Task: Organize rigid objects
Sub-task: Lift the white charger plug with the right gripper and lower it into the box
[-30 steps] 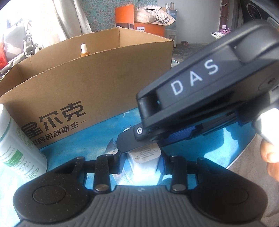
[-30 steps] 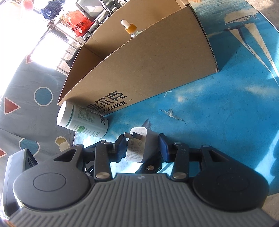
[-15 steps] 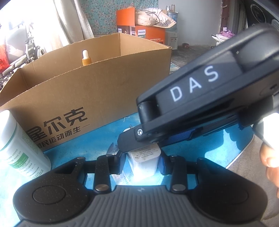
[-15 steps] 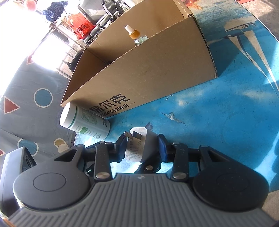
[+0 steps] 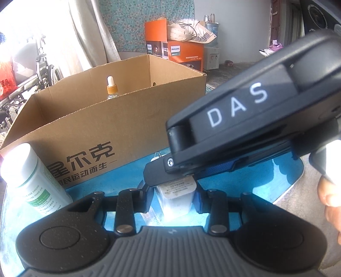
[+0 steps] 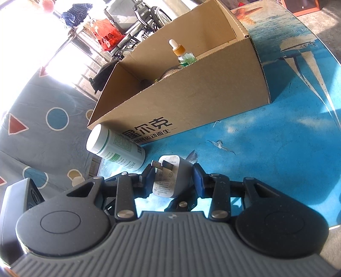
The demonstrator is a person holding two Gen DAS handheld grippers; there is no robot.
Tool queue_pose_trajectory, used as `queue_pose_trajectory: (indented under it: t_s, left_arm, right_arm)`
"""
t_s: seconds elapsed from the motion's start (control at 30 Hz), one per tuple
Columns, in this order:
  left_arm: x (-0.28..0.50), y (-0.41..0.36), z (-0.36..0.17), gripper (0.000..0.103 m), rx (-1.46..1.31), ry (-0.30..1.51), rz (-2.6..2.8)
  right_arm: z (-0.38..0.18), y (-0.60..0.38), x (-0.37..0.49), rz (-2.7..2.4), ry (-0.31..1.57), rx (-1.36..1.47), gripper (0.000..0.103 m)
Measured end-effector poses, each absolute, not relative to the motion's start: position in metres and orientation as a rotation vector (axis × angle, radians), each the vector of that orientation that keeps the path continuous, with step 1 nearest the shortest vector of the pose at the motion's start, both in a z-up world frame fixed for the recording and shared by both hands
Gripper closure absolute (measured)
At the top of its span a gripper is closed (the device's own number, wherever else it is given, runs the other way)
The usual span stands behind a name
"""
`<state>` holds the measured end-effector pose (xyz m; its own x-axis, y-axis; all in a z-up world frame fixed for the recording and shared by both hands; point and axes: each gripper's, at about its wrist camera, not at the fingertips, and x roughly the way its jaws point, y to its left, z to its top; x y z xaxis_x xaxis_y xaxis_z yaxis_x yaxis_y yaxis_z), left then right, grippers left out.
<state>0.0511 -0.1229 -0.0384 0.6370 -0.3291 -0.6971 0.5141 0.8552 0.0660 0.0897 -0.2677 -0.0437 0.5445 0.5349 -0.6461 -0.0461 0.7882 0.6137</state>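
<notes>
A white plug charger (image 6: 168,178) sits between the fingers of both grippers, above the blue table. My right gripper (image 6: 172,175) is shut on it, prongs pointing away. My left gripper (image 5: 172,197) also clamps the charger (image 5: 175,196) from the other side; the right gripper's black body (image 5: 245,119) crosses over it. An open cardboard box (image 6: 191,89) stands ahead on the table, also in the left wrist view (image 5: 119,125). A dropper bottle (image 6: 181,53) stands inside it. A white-and-green bottle (image 6: 115,147) stands by the box's near-left corner.
The blue table (image 6: 266,153) has a curved edge at the right. A patterned cloth (image 6: 42,127) lies left of the table. A wheelchair (image 6: 147,19) and an orange box (image 5: 172,46) stand in the background. A hand (image 5: 330,191) shows at the right.
Both grippers have risen with the charger between them, so more of the box's inside and the dropper bottle shows. The grip on the charger is unchanged.
</notes>
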Motion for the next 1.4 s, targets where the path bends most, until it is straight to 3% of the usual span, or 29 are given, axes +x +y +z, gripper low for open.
queue_pose_trajectory:
  t_s: [0.53, 0.97, 1.2, 1.4]
  left_arm:
    - [0.034, -0.119, -0.009, 0.065, 0.279, 0.633, -0.473]
    - [0.080, -0.130, 0.053, 0.065, 0.270, 0.494, -0.466]
    - [0.152, -0.149, 0.061, 0.065, 0.192, 0.583, -0.489]
    - [0.227, -0.165, 0.038, 0.065, 0.081, 0.746, -0.493]
  right_arm:
    - [-0.004, -0.265, 0.065, 0.387, 0.837, 0.526, 0.066]
    - [0.077, -0.270, 0.096, 0.415, 0.685, 0.388, 0.066]
    - [0.097, -0.285, 0.162, 0.401, 0.714, 0.321, 0.066]
    - [0.074, -0.301, 0.250, 0.382, 0.837, 0.293, 0.066]
